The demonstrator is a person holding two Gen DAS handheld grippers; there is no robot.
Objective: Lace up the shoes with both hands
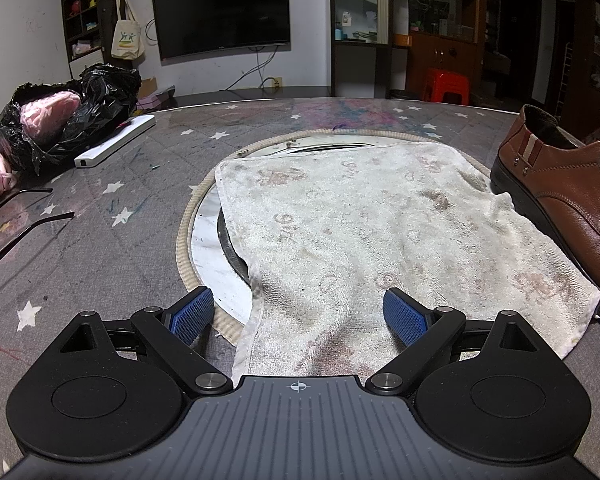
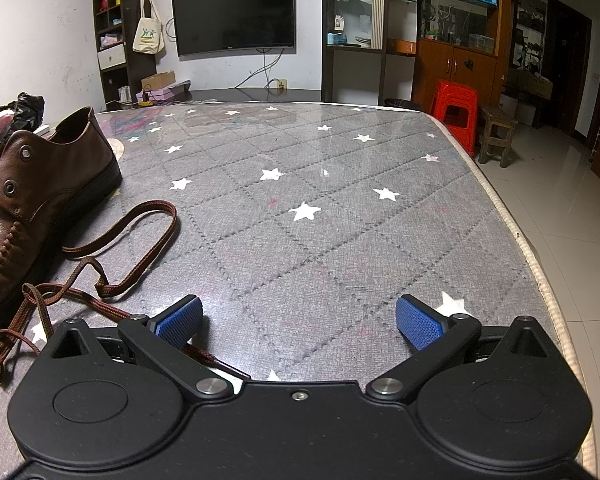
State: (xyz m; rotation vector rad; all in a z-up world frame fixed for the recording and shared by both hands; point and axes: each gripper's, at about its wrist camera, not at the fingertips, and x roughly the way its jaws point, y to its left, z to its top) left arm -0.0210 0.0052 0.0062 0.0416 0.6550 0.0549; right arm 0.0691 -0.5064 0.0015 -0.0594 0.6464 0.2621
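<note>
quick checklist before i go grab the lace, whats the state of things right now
1. Left gripper open and holding nothing: ok.
2. Right gripper open and holding nothing: ok.
3. Brown lace in reach of the right gripper: ok, it lies loose on the table, a strand running under the left finger.
4. Lace threaded in the shoe: not ok, the visible eyelets are bare.
5. Lace free of tangles: cannot tell, it loops over itself near the shoe.
6. Shoe steady: ok, upright on its sole, partly on the towel.
</note>
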